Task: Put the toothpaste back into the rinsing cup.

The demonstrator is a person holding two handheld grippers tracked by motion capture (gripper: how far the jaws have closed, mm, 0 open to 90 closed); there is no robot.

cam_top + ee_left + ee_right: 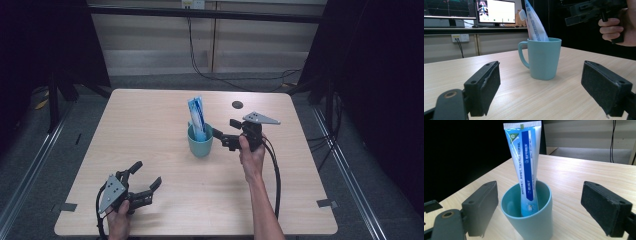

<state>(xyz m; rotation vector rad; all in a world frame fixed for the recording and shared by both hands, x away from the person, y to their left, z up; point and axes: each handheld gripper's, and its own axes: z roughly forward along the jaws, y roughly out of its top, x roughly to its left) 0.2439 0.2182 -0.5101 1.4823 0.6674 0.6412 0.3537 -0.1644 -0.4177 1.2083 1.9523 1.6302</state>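
A teal mug [200,142] stands upright near the middle of the wooden table [150,120]. In it leans a blue and white toothpaste tube [197,116], crimped end up. My right gripper [225,134] hovers just right of the mug, pointing at it, jaws open and clear of it. In the right gripper view the mug [529,220] and tube [526,162] sit ahead of the gripper [539,205], between its spread pads [604,210] and untouched. My left gripper [146,175] rests low at the front left, open and empty. From it [541,85] I see the mug [544,58] with its handle to the left.
A small black round mark [237,104] lies on the table behind the right gripper. Grey tape pieces [68,206] [327,203] sit at the front corners. Cables run over the floor beyond the far edge. Monitors [494,11] stand on a bench to the side.
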